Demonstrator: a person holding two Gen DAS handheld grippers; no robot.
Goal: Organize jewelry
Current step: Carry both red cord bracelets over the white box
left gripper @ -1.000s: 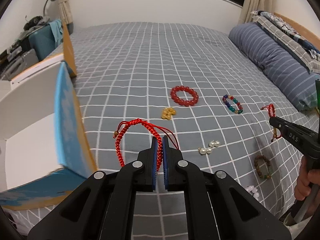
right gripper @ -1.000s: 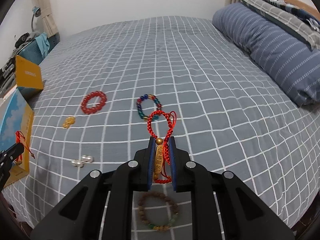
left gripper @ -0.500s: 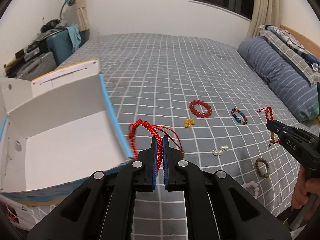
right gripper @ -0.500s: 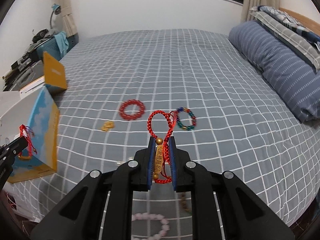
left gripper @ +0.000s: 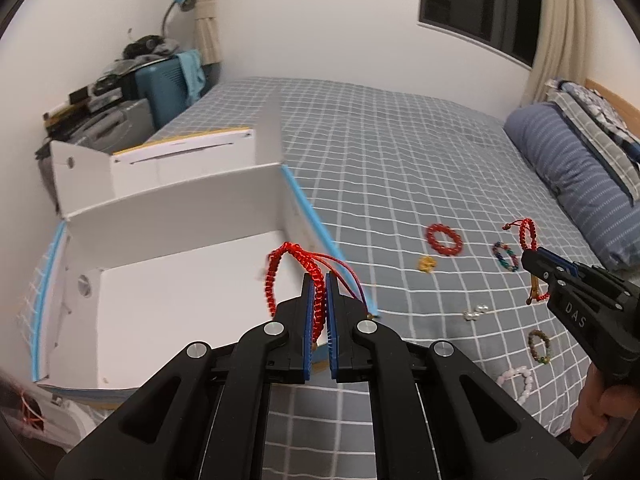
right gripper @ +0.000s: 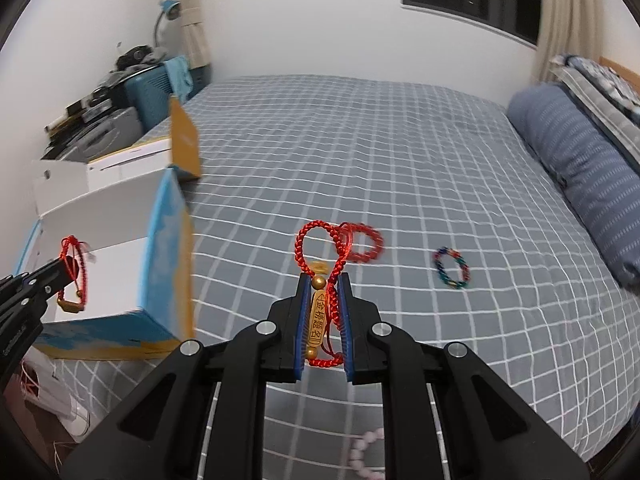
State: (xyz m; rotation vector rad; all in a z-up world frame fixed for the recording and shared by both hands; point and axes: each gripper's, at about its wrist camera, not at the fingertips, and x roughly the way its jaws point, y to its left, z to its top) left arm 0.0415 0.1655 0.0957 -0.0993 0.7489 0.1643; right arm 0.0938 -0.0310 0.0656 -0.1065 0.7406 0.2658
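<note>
My left gripper (left gripper: 319,306), clamped on a red bracelet (left gripper: 292,276), hangs directly over the open box (left gripper: 168,280), nearer than my right.

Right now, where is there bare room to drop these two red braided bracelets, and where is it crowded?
The white floor of the open box looks bare; the left gripper hangs at its right wall. The bedspread beyond the red bead bracelet, toward the wall, is free too. It is crowded near the right gripper: multicolor bracelet, pearls, brown bracelet.

Braided red cord bracelet (left gripper: 310,276): matt, rough weave. Box (left gripper: 172,280): smooth white cardboard. Bed (left gripper: 400,168) cover: matt checked cloth.
</note>
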